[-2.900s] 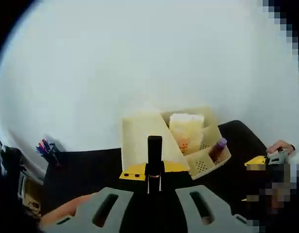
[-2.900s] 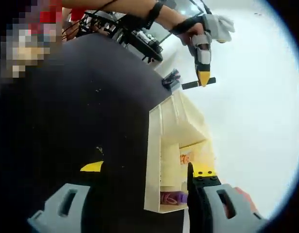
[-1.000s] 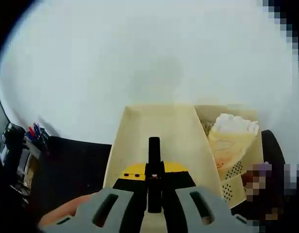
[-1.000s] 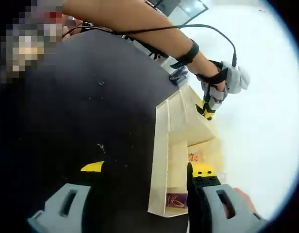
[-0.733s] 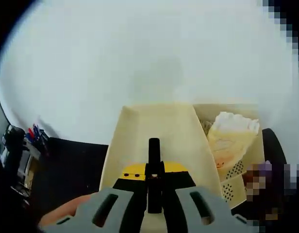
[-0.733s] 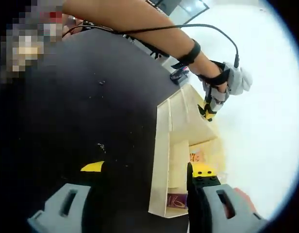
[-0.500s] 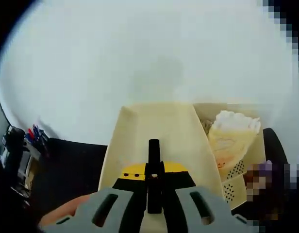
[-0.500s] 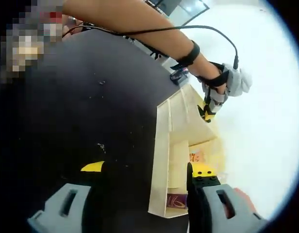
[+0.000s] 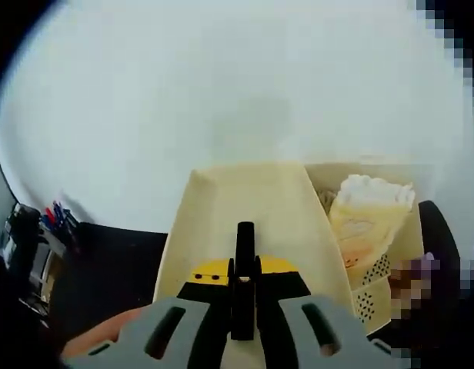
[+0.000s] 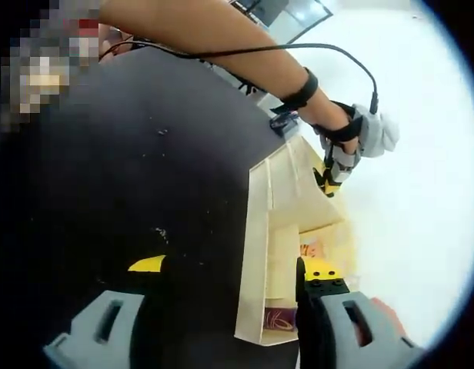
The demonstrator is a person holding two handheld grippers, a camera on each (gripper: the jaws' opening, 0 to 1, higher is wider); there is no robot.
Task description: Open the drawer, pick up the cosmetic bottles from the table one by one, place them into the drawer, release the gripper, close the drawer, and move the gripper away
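Note:
My left gripper (image 9: 245, 269) is shut on a slim black cosmetic bottle (image 9: 245, 238), which stands upright between the yellow-tipped jaws. Right below and ahead of it lies the open cream drawer (image 9: 245, 196) of a cream organizer. In the right gripper view, the left gripper (image 10: 328, 178) hangs in a gloved hand over the far part of the organizer (image 10: 279, 200). My right gripper (image 10: 235, 267) is open, its jaws wide apart over the black table (image 10: 145, 169), with nothing between them. A purple bottle (image 10: 279, 317) lies in the organizer's near compartment.
A white and yellow pack (image 9: 372, 211) fills the organizer's perforated side bin. A pen holder (image 9: 56, 219) stands at the table's left back, by a white wall (image 9: 237, 77). A person's bare arm (image 10: 221, 31) reaches across the table.
Over the last seconds the left gripper carried the black bottle from above the table to over the drawer and now holds nearly still. The right gripper has hardly moved.

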